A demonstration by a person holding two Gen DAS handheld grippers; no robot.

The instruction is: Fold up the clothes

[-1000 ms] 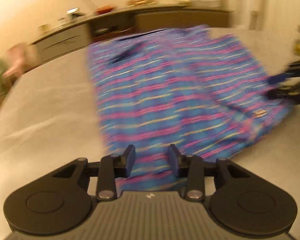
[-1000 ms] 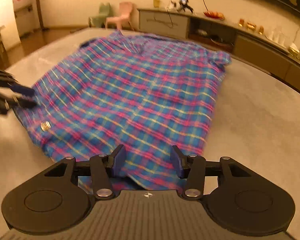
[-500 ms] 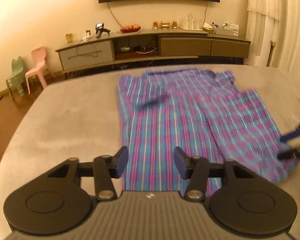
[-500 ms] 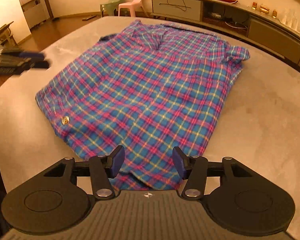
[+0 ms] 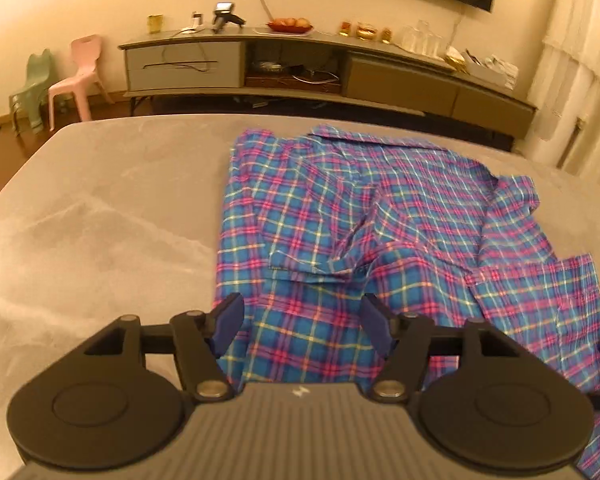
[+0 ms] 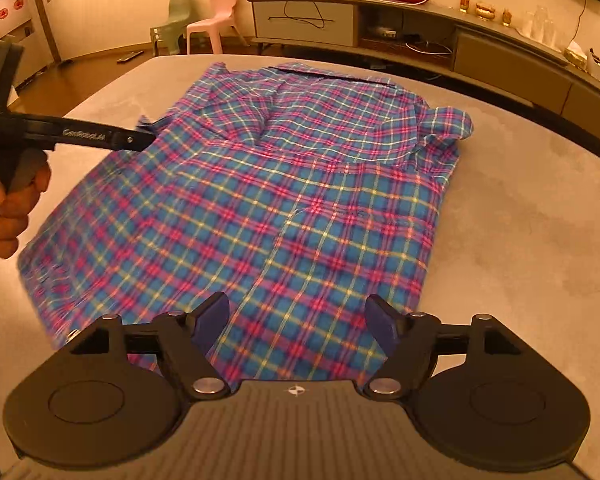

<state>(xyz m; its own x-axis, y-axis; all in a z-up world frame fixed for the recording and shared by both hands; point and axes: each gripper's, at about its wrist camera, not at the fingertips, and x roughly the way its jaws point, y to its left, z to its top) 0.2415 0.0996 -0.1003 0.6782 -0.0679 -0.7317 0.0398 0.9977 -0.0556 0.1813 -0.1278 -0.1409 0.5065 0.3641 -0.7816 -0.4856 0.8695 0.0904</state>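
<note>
Shirt (image 5: 380,248), plaid in blue, pink and yellow, lies spread on the grey table (image 5: 100,208), reaching from near the far edge to the near edge in the left wrist view. 1 sleeve is folded across its middle, and another panel lies toward the right edge. The left gripper (image 5: 302,322) hovers over the shirt's near hem with its 2 blue-padded fingers (image 5: 229,318) apart and nothing between them. A sideboard (image 5: 320,68) stands behind the table.

From the right wrist view, the shirt (image 6: 300,200) covers the table (image 6: 532,232) centre, collar toward the far edge. The right gripper (image 6: 298,320) has its jaws wide apart above the near hem, empty. At the left edge, the left gripper (image 6: 136,141) appears to touch the cloth, though its tips blur.
</note>
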